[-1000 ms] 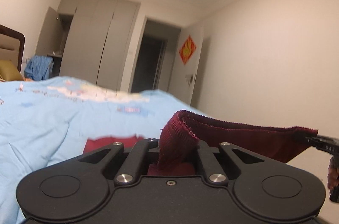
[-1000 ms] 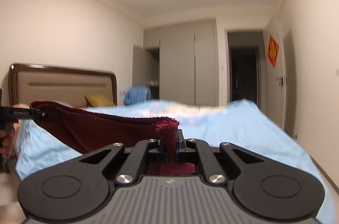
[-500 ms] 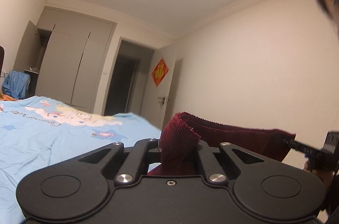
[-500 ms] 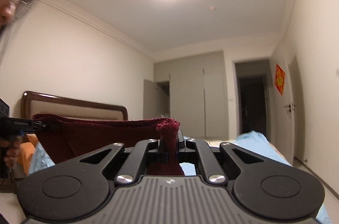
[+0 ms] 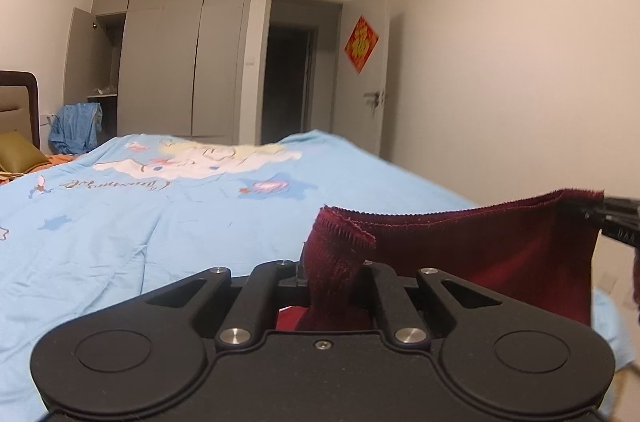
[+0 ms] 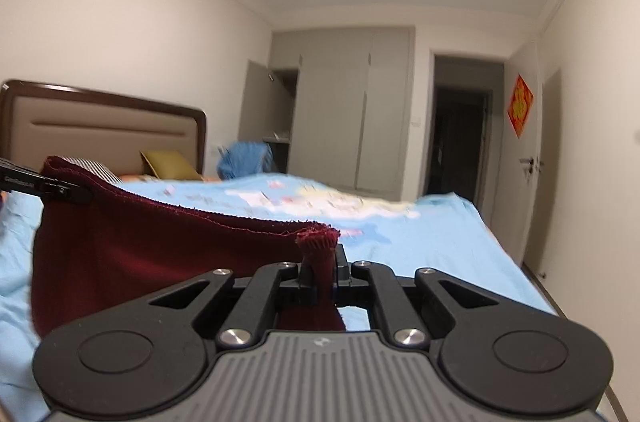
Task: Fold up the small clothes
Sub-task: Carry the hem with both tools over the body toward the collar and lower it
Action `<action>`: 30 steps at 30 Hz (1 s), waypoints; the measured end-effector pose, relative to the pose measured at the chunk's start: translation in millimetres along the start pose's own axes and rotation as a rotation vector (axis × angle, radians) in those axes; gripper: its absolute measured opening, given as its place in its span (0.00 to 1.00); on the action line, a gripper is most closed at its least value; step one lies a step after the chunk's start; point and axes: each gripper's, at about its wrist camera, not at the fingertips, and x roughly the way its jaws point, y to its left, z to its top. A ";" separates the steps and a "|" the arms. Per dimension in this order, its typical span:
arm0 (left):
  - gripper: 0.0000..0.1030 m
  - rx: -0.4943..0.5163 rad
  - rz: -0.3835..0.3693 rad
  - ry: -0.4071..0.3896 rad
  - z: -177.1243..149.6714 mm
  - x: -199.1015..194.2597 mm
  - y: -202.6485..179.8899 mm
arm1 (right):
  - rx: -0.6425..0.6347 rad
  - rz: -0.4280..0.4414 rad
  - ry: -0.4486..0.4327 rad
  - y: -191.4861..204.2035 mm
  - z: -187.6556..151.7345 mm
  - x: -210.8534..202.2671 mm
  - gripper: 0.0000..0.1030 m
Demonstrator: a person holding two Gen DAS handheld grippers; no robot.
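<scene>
Left wrist view: a bedroom seen low over a bed, listed left to right.
Headboard (image 5: pixel 18 106): brown and tan, at the left edge of the frame.
Pillow (image 5: pixel 18 158): olive, just below the headboard.
Blue garment (image 5: pixel 76 126): heaped near the open wardrobe (image 5: pixel 160 50), left of centre.
Quilt (image 5: pixel 120 222): light blue with a cartoon print, covering the bed across the middle of the frame.
Left gripper (image 5: pixel 332 270): bottom centre; its fingers pinch a bunched corner of the cloth.
Cloth (image 5: pixel 480 246): dark red knit, stretched from bottom centre to the right edge, held above the quilt.
Door (image 5: pixel 380 82): right of centre, with a red paper square (image 5: pixel 361 43) on it.
Right gripper (image 5: pixel 616 218): only its black tips show at the right edge, clamped on the cloth's far corner.

Right wrist view: the same room from the other end of the cloth.
Left gripper (image 6: pixel 60 188): black tips at the left edge, gripping the cloth's upper left corner.
Cloth (image 6: pixel 152 254): sags between both grippers, lower left to centre, in front of the quilt (image 6: pixel 420 234).
Headboard (image 6: pixel 100 126): left, behind the cloth.
Right gripper (image 6: pixel 320 274): bottom centre; fingers pressed onto a narrow fold of the cloth.
Wardrobe (image 6: pixel 348 110): centre background.
</scene>
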 end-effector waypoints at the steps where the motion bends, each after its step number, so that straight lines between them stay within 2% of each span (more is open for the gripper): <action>1: 0.08 0.005 0.015 0.019 -1.0 12.7 1.0 | 0.010 -0.006 0.022 -0.8 -3.0 14.4 0.07; 8: 0.08 0.022 0.102 0.136 -19.8 87.0 19.6 | 0.081 -0.019 0.167 -8.8 -34.2 98.3 0.07; 14: 0.08 0.016 0.125 0.210 -40.3 136.7 33.3 | 0.092 -0.050 0.264 -12.4 -65.3 148.9 0.07; 22: 0.10 -0.030 0.131 0.294 -72.1 188.1 48.7 | 0.032 -0.088 0.339 -6.5 -95.9 167.5 0.07; 25: 0.12 -0.052 0.137 0.312 -82.3 194.4 52.1 | 0.030 -0.091 0.346 -4.7 -100.9 169.5 0.07; 30: 0.13 -0.112 0.125 0.297 -93.1 195.9 58.8 | 0.046 -0.097 0.339 -7.6 -104.0 172.0 0.07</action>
